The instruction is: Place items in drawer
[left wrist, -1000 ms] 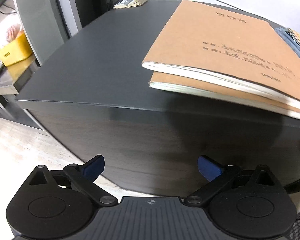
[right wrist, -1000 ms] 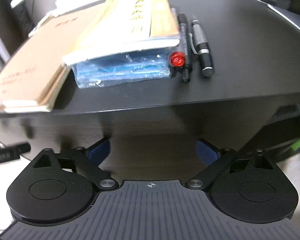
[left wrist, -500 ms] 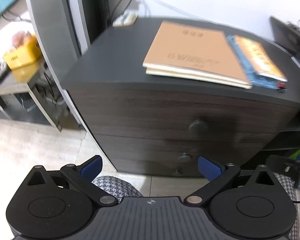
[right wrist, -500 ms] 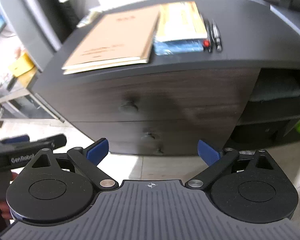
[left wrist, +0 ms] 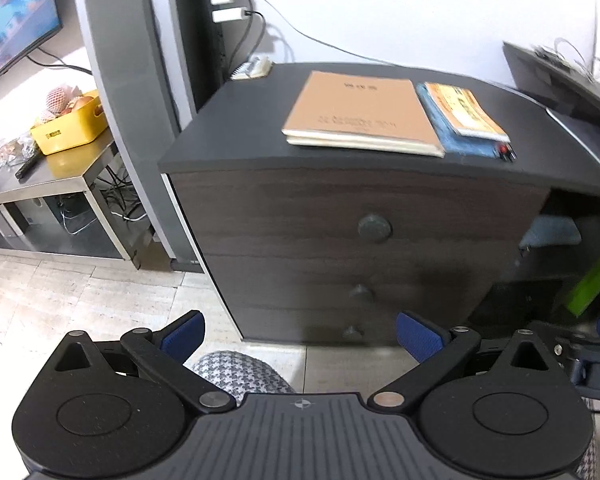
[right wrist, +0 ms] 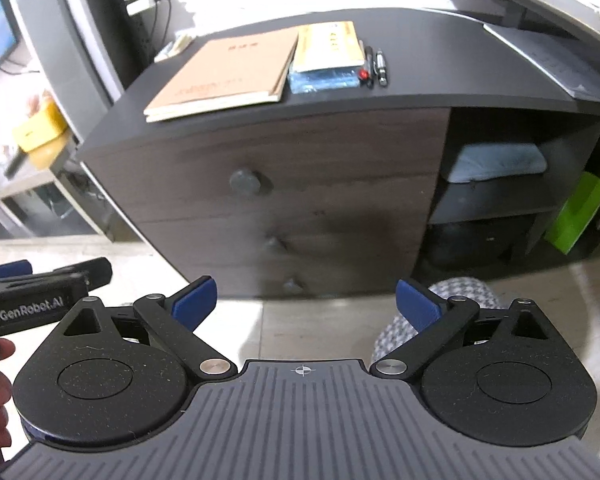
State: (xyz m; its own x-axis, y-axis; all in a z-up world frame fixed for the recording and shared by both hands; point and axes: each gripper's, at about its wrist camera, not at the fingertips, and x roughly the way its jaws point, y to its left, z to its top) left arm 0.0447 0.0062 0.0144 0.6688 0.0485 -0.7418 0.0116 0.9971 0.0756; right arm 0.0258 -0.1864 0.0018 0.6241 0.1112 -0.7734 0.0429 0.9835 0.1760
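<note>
Nothing of the task appears done yet. All three drawers of the dresser (left wrist: 340, 208) are closed, and every item lies on its top. Still to do, as far as can be judged: pull a drawer out by its knob, carry the items over and lower them in.

The left claw (left wrist: 298, 334) has its blue pads spread wide and holds nothing. The top knob (left wrist: 374, 227) sits ahead of it and a little to its right, well apart, with two smaller knobs below. The right claw (right wrist: 304, 305) is likewise spread and empty, and from it the top knob (right wrist: 245, 182) lies ahead and slightly left. Neither claw touches the dresser.

The items rest far ahead of and above both claws. The brown notebooks (right wrist: 224, 74), two thin ones stacked, lie flat with their near edge close to the front rim. Just beside them to the right is a blue packet (right wrist: 324, 80), apparently plastic-wrapped, with a yellow booklet (right wrist: 328, 46) on top. Two pens (right wrist: 374, 66) lie just right of that pile, one with a red cap end facing forward.

The notebooks look wide, flat and floppy, so they would probably need gripping at an overhanging edge. The pens are slim and may roll.
</note>
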